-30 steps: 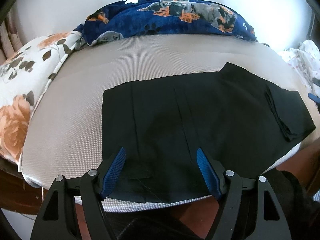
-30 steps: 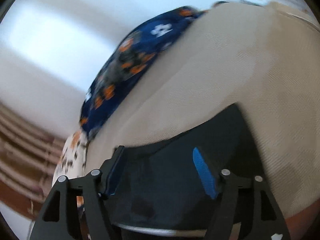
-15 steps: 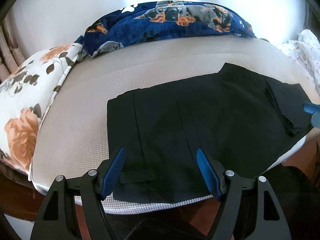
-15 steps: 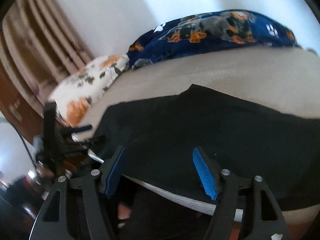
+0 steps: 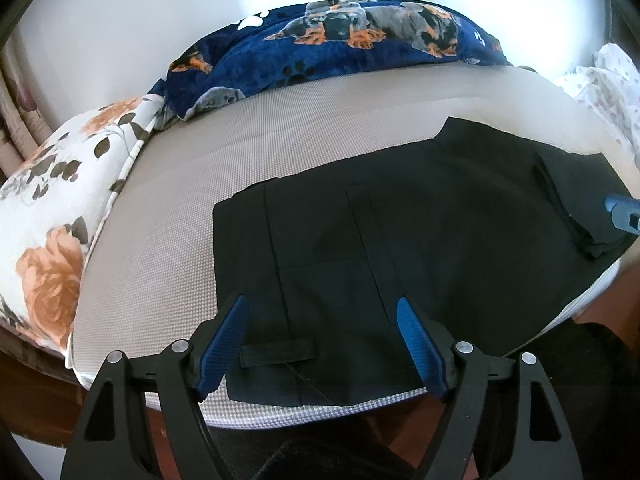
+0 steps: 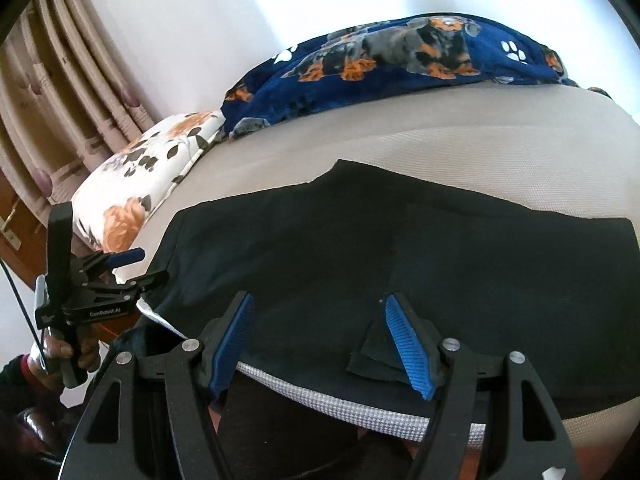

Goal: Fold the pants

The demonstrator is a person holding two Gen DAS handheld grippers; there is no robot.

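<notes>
Black pants [image 5: 400,240] lie flat across a grey mesh mattress [image 5: 160,260], with a belt loop near the front edge. My left gripper [image 5: 320,344] hovers over that end, its jaws opening; the cloth lies under them and the pads do not press it. The right wrist view shows the left gripper [image 6: 120,268] at the pants' [image 6: 400,248] left end, held by a person's hand [image 6: 60,352]. My right gripper [image 6: 318,340] stands open over the front edge, and a small turned-up flap [image 6: 372,352] rests by its right finger. Its blue tip [image 5: 624,216] shows at the far right of the left wrist view.
A navy dog-print blanket [image 5: 340,52] runs along the back by the white wall. A floral pillow [image 5: 60,208] lies at the left and a white dotted cloth [image 5: 612,80] at the right. Striped curtains [image 6: 60,100] hang on the left. The mattress's front edge [image 6: 360,400] drops off just below the grippers.
The right gripper has rolled level and swung across to the pants' front edge; its tip now shows in the left wrist view. The left gripper has stayed put, its jaws slightly wider.
</notes>
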